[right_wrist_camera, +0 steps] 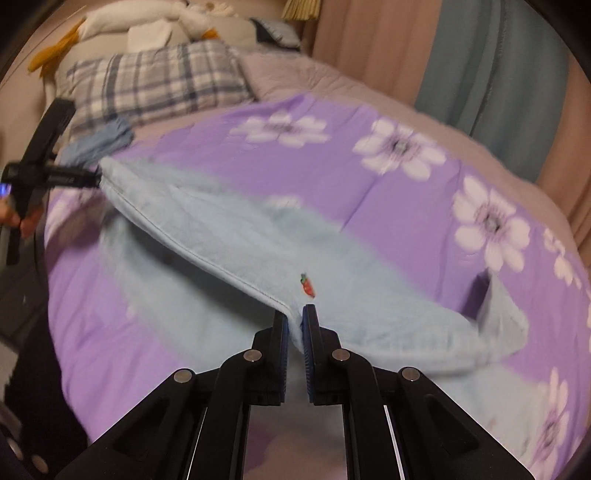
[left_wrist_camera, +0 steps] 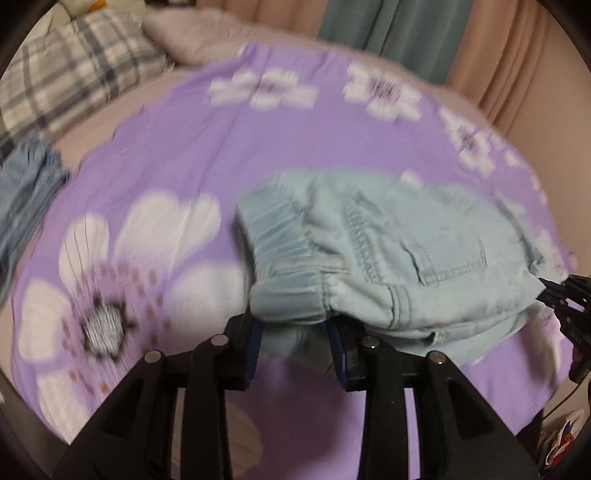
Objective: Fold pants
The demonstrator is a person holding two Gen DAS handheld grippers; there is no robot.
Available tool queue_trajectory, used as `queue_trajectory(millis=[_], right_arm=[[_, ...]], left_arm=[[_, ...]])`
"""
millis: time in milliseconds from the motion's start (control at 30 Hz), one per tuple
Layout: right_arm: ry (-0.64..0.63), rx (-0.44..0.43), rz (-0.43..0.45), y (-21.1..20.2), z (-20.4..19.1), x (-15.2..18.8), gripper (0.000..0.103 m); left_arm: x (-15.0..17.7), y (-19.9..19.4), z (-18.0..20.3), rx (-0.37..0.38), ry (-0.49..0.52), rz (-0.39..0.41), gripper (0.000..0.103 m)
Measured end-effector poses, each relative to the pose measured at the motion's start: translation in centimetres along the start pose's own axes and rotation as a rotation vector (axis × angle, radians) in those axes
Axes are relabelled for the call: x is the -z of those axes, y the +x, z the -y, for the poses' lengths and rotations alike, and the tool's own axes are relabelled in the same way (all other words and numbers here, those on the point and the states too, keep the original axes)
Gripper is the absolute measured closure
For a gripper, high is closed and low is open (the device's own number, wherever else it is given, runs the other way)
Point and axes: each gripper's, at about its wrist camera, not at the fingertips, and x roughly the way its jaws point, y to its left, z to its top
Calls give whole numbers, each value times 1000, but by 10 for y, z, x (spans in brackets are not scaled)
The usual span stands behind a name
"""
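A purple floral quilt [right_wrist_camera: 406,229] is covering the bed, and the pale blue pants [left_wrist_camera: 406,258] are lying across its near part, partly lifted off it. A plaid pillow [right_wrist_camera: 155,81] is resting at the far left, with curtains [left_wrist_camera: 388,33] hanging beyond the bed and a darker blue garment [left_wrist_camera: 26,192] lying at the quilt's left edge. The left gripper [left_wrist_camera: 295,332] is clamping the elastic waistband between narrowly spread fingers. The right gripper [right_wrist_camera: 294,325] is pinching a stitched hem edge, fingers nearly together. A tiny red embroidered motif [right_wrist_camera: 307,286] is showing just beyond the right gripper's fingertips
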Motion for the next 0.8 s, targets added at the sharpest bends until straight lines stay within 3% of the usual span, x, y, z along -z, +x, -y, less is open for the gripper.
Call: queue_trajectory(millis=[100, 233, 300, 433, 633, 800], right_arm=[[-15, 22, -78, 25, -13, 15, 94], [-5, 44, -53, 22, -12, 12, 94], [-8, 43, -37, 17, -9, 10, 94], [-1, 21, -110, 23, -8, 19, 93], [135, -101, 10, -9, 2, 16, 89], [314, -70, -6, 22, 14, 15, 85]], left_arm=[[7, 2, 2, -36, -16, 16, 71], [7, -6, -1, -55, -23, 11, 69], [12, -8, -2, -84, -12, -9, 59], [22, -27, -7, -121, -43, -2, 61], [11, -56, 25, -44, 2, 85, 61], [-2, -30, 84, 66, 63, 74, 60]])
